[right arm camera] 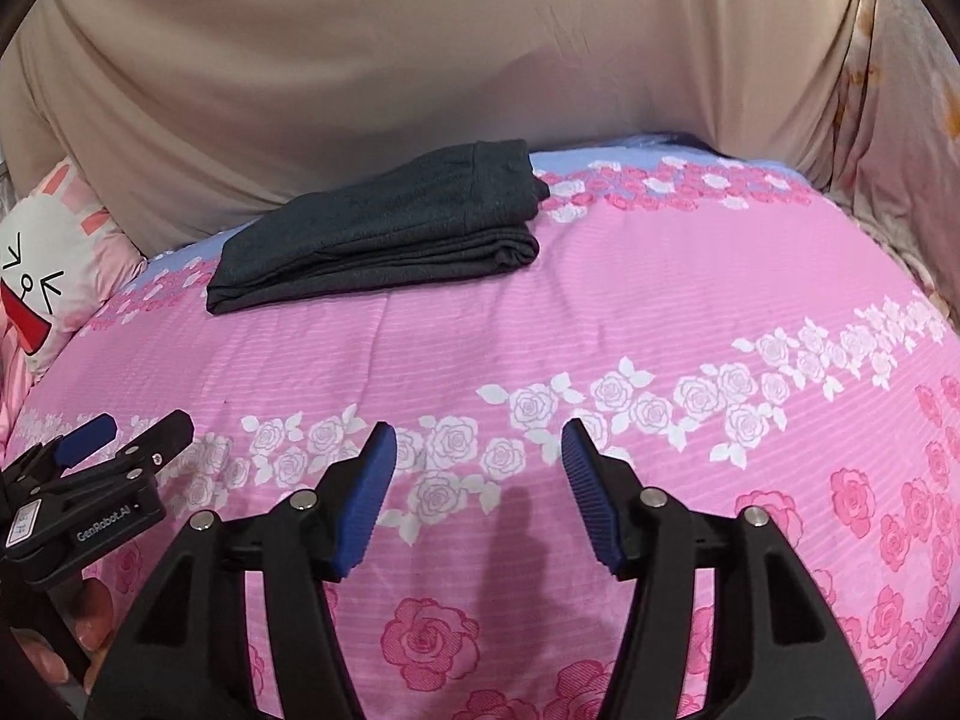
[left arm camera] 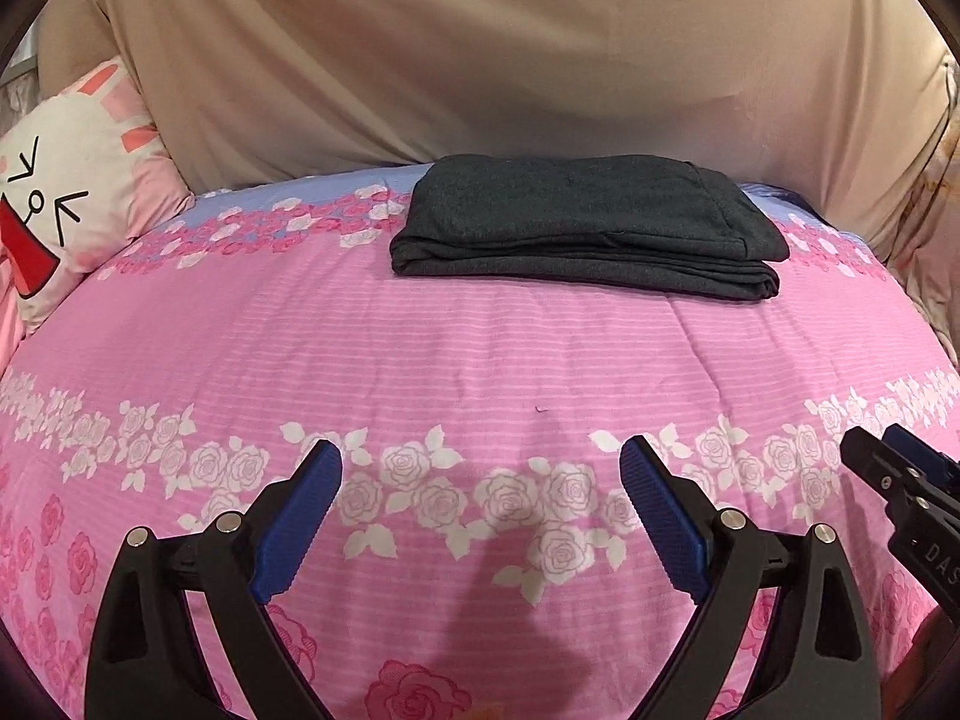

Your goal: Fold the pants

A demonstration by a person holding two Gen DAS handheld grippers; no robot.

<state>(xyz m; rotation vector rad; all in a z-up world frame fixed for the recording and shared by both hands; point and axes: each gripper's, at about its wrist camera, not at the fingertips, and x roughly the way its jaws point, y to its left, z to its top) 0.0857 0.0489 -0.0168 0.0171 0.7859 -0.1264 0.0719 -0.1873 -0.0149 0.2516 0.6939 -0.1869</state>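
Both sets of jaws gape with nothing between them: the left gripper (left arm camera: 480, 468) wide, the right gripper (right arm camera: 479, 450) narrower. Only the right view catches fingertips (right arm camera: 90, 630) at lower left. The folded pants (left arm camera: 585, 225) lie well beyond, upper centre, on the pink bedspread (left arm camera: 480, 348). A cartoon pillow (left arm camera: 66, 192) sits upper left before a beige drape (left arm camera: 480, 48).
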